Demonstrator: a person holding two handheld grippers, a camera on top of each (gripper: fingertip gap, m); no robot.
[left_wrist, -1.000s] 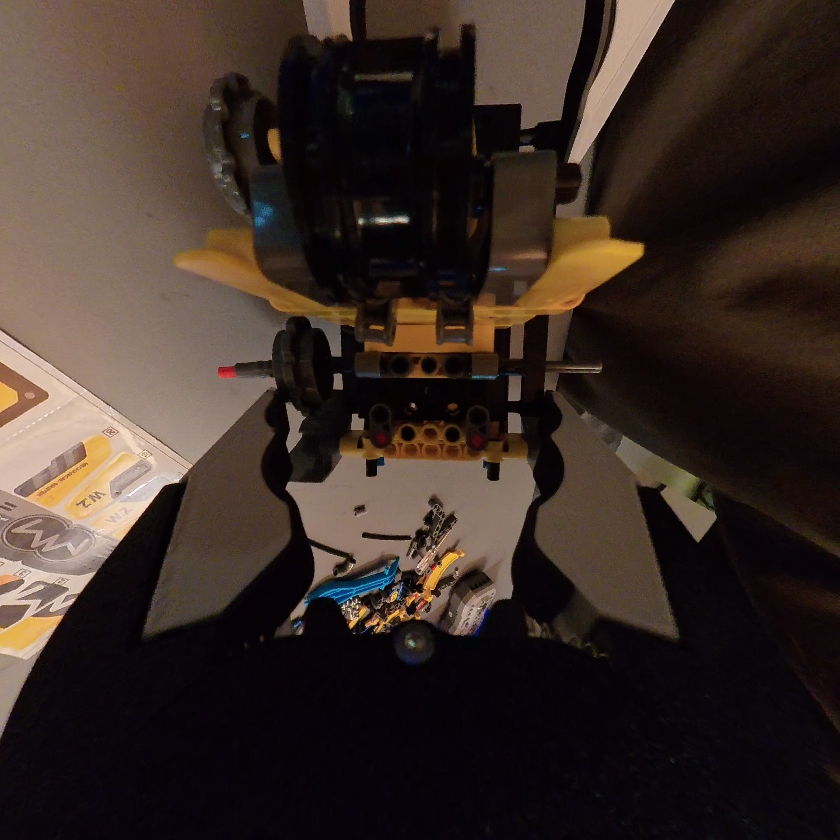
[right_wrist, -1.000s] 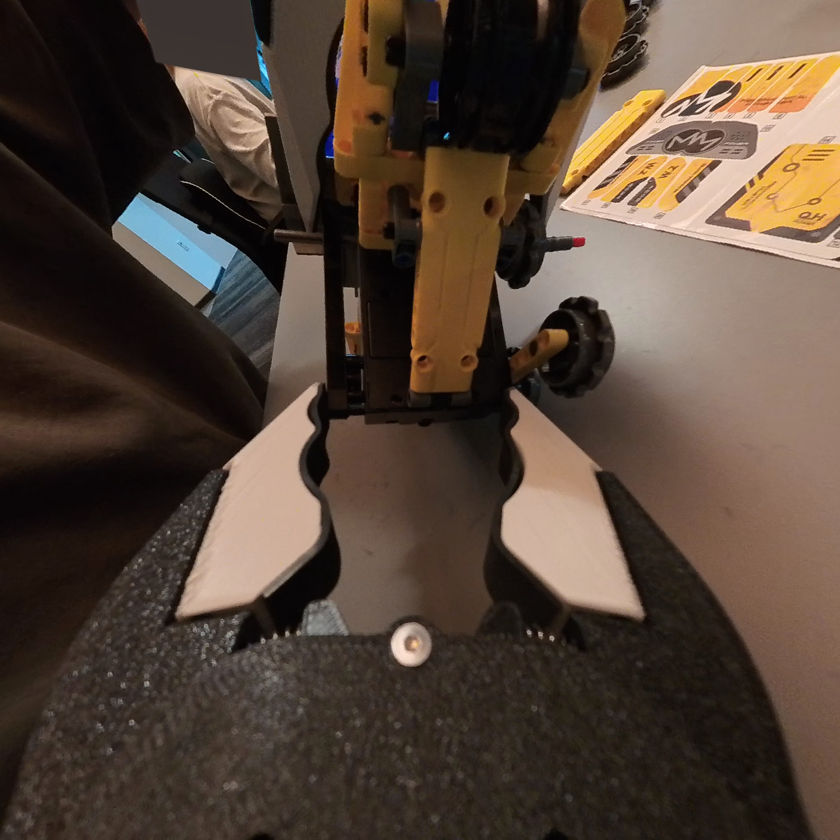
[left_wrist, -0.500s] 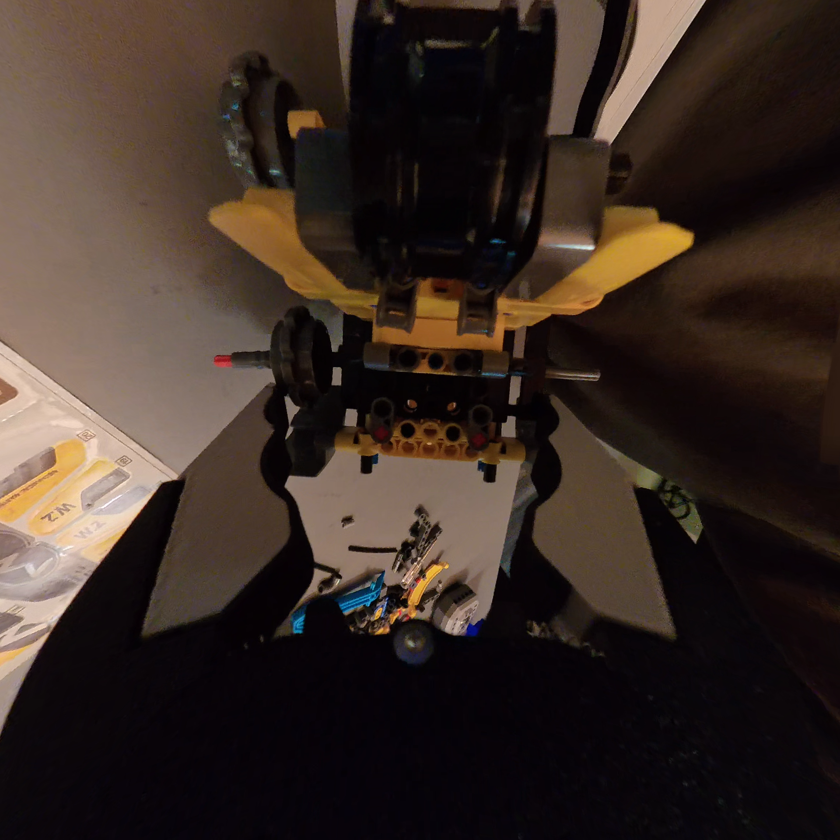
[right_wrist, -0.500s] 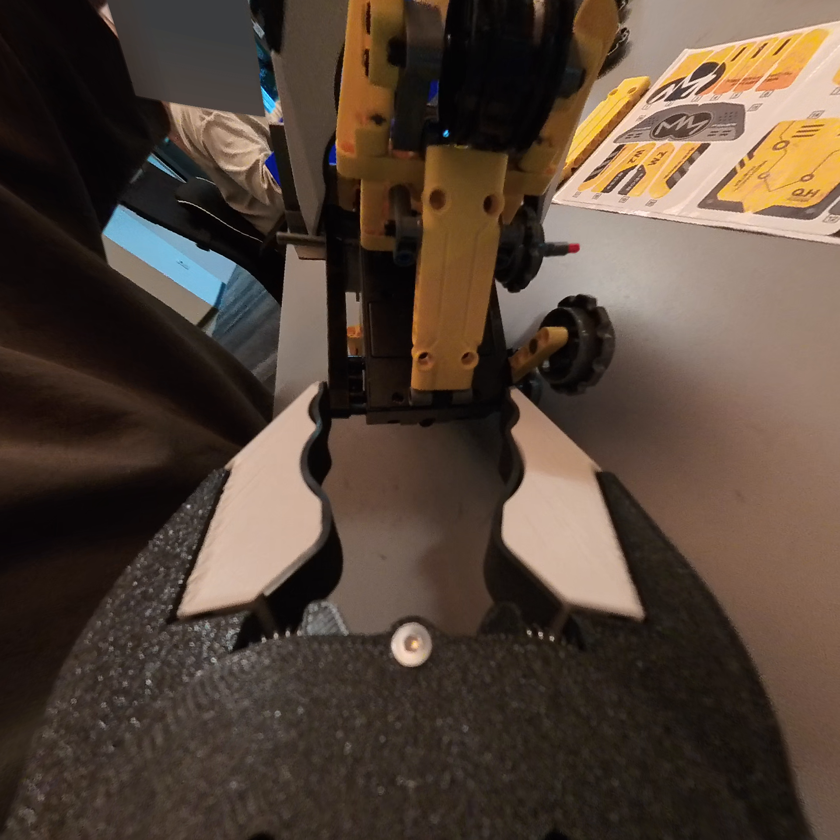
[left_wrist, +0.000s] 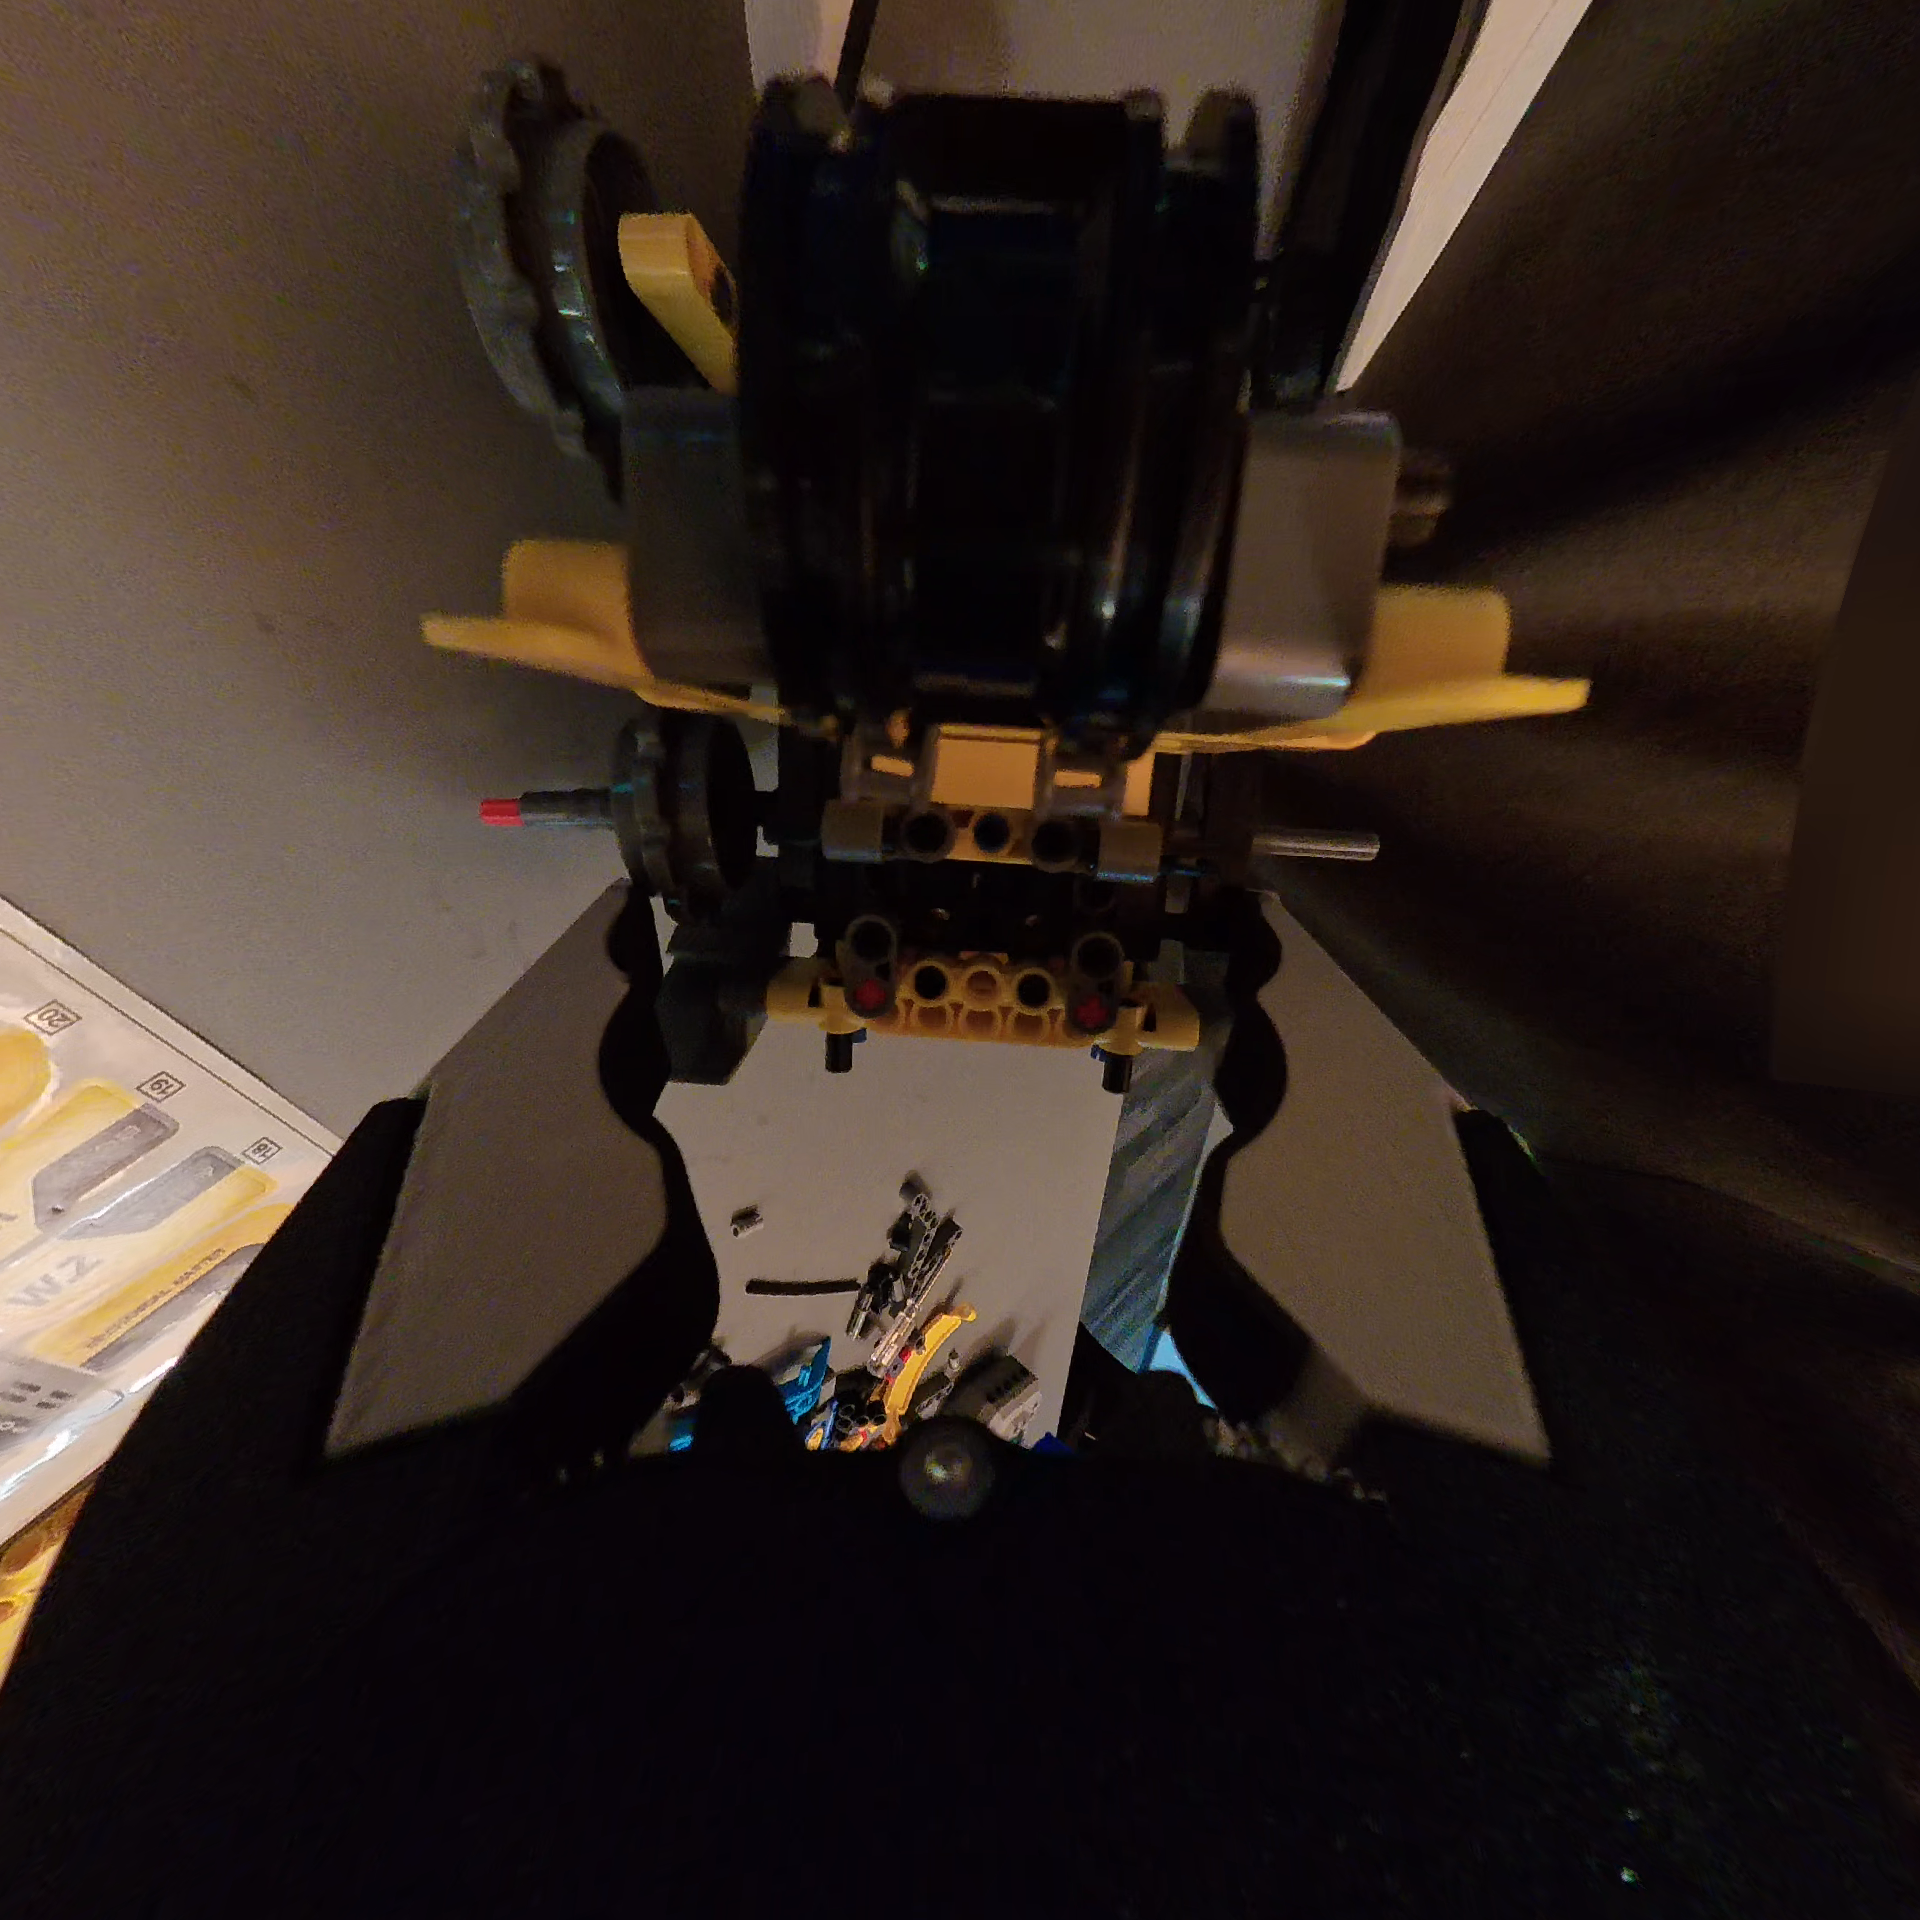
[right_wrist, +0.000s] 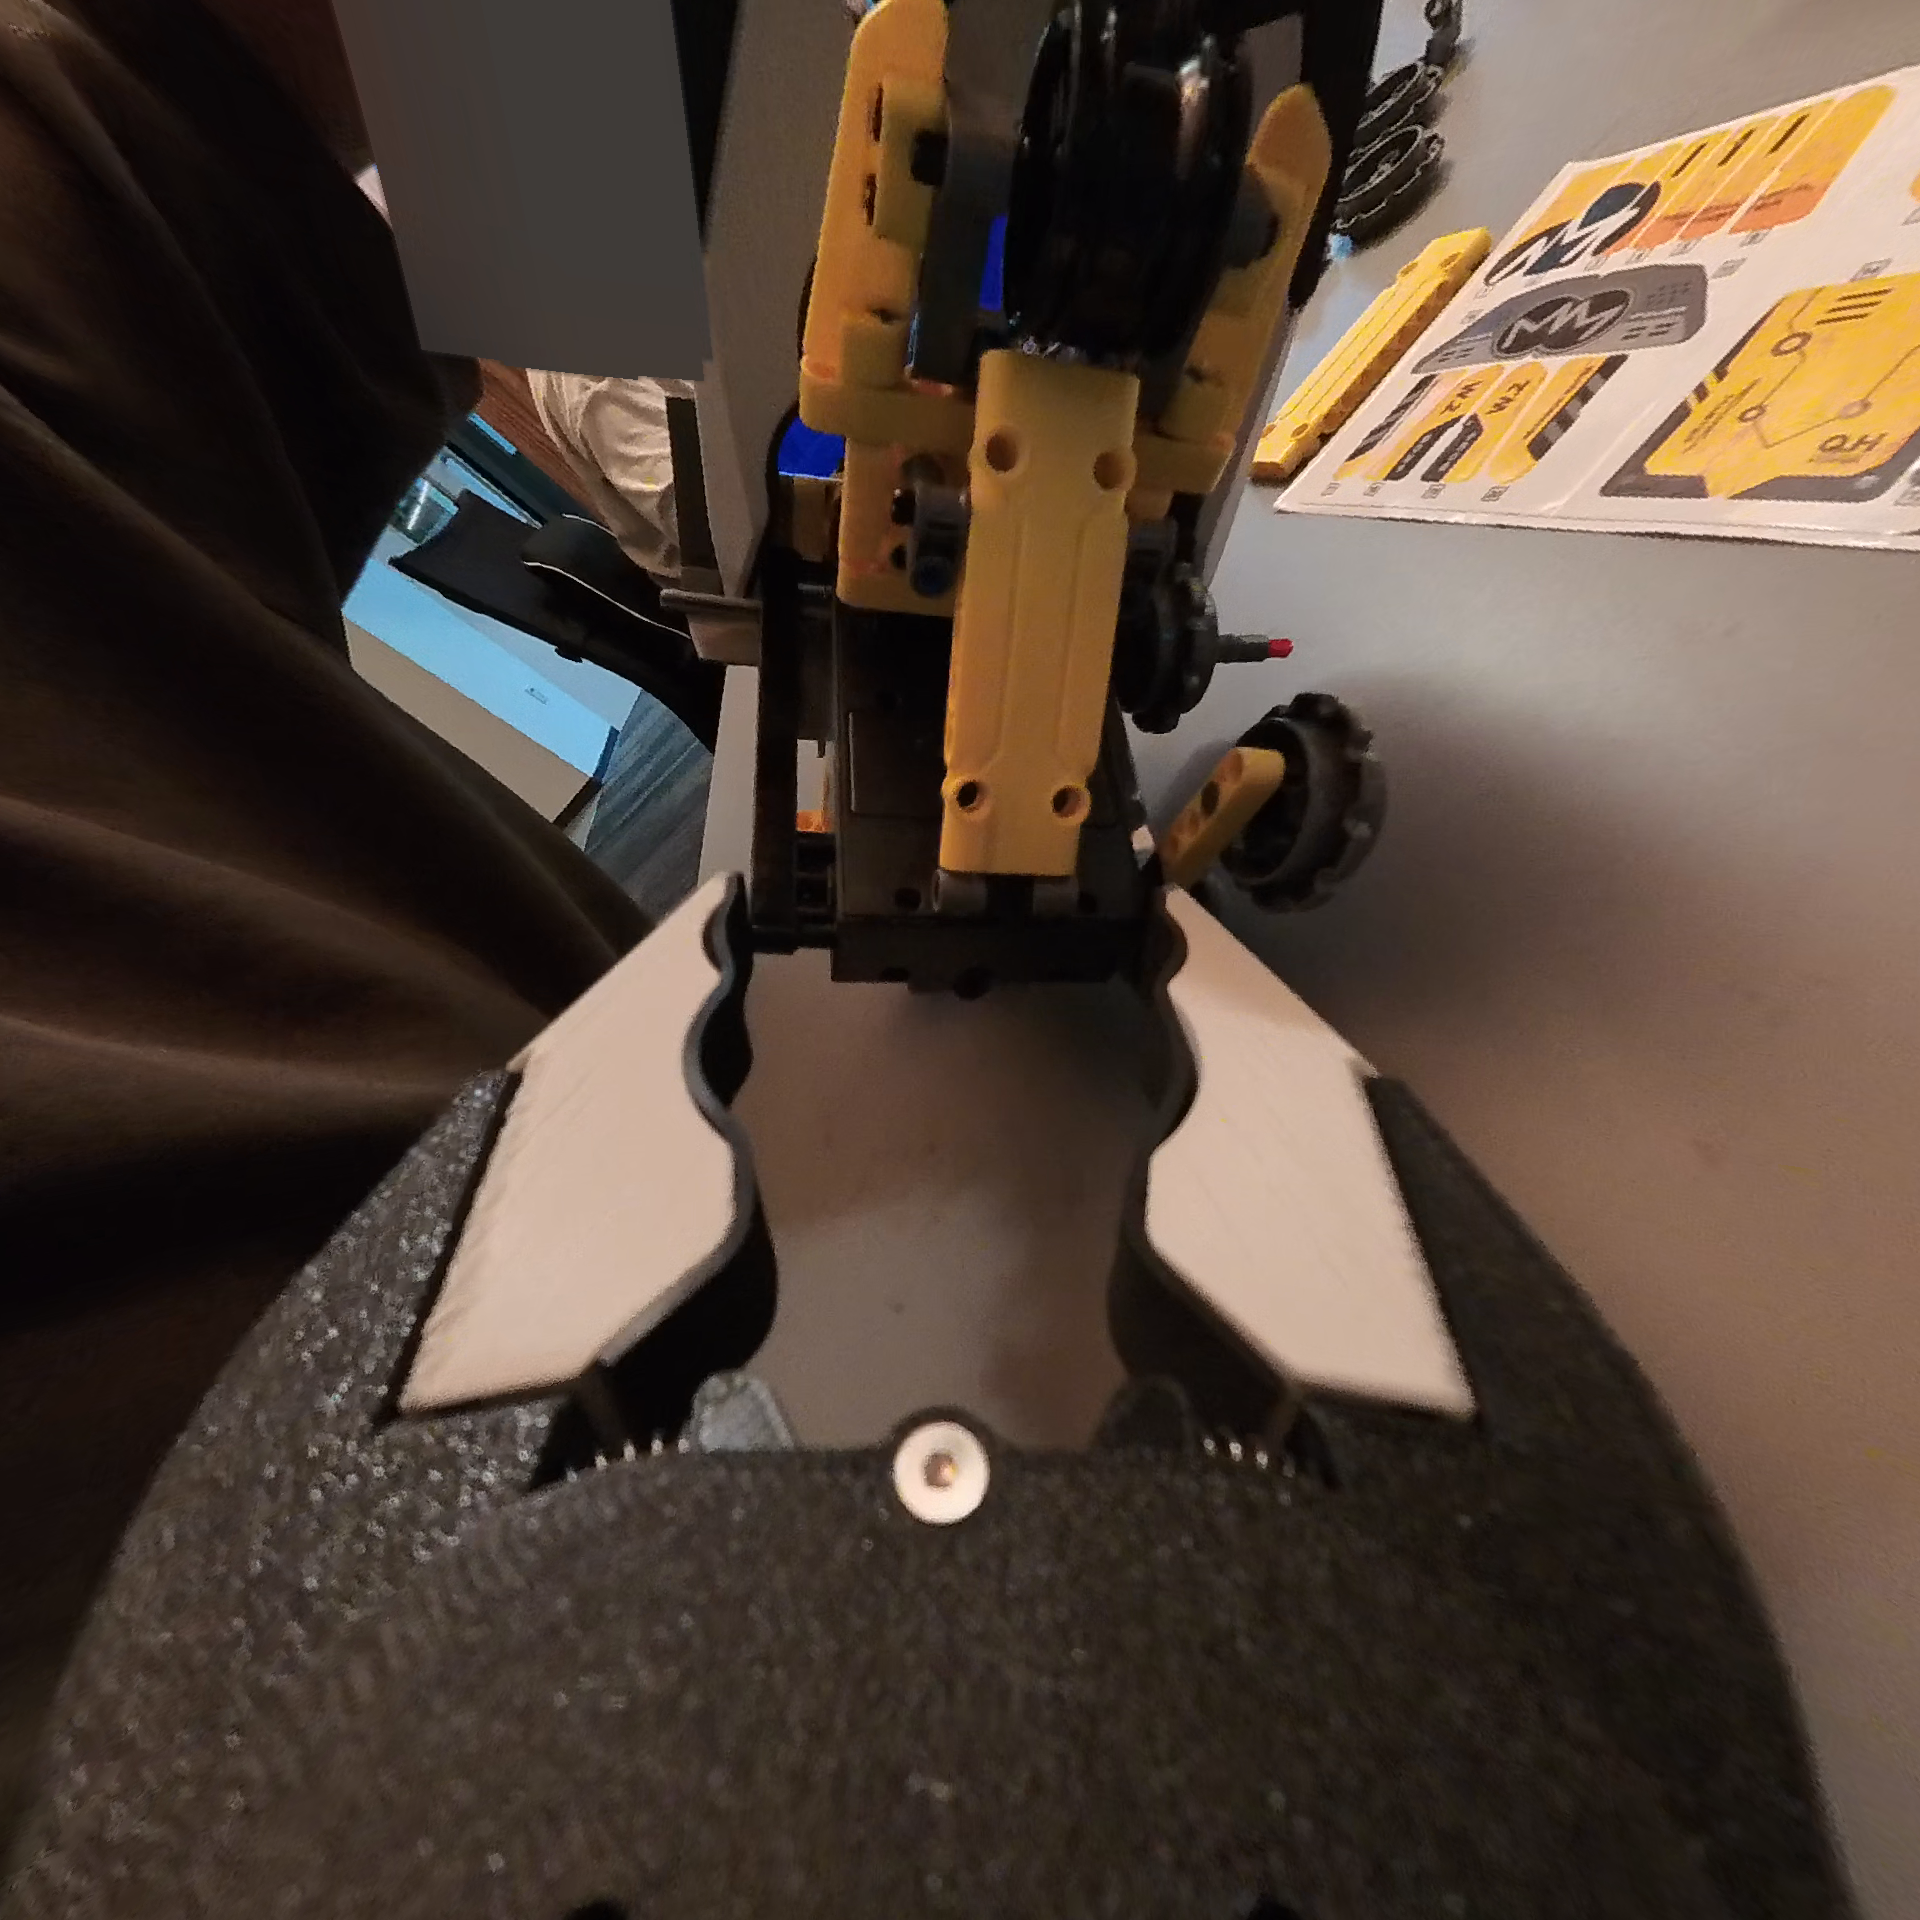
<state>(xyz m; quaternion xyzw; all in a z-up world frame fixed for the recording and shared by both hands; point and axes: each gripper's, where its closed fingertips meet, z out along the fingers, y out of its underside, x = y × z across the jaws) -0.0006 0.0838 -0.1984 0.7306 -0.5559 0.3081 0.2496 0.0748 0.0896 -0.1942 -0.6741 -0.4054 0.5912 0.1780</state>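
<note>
A yellow and black building-brick model (left_wrist: 987, 821) with a large black wheel (left_wrist: 987, 416) on top is held above the grey table (right_wrist: 1558, 935) between both grippers. My left gripper (left_wrist: 945, 925) is shut on the model's dark frame at one end, just above a yellow holed beam (left_wrist: 977, 997). My right gripper (right_wrist: 948, 925) is shut on the black base at the opposite end, below a long yellow panel (right_wrist: 1039, 623) of the model (right_wrist: 883, 436). A red-tipped axle (right_wrist: 1273, 647) sticks out of its side.
A dark toothed wheel with a yellow beam (right_wrist: 1309, 821) lies on the table beside the model. A sticker sheet (right_wrist: 1714, 343), a yellow panel (right_wrist: 1361, 353) and black wheels (right_wrist: 1392, 156) lie farther off. Loose small parts (left_wrist: 894, 1340) lie below. A person's dark sleeve (right_wrist: 208, 727) is close alongside. My hands' fingertips stand some 9 cm from each other.
Both grippers keep their hold. The held model has shifted and tilted a little, and the table and sticker sheet have slid slightly in both views.
</note>
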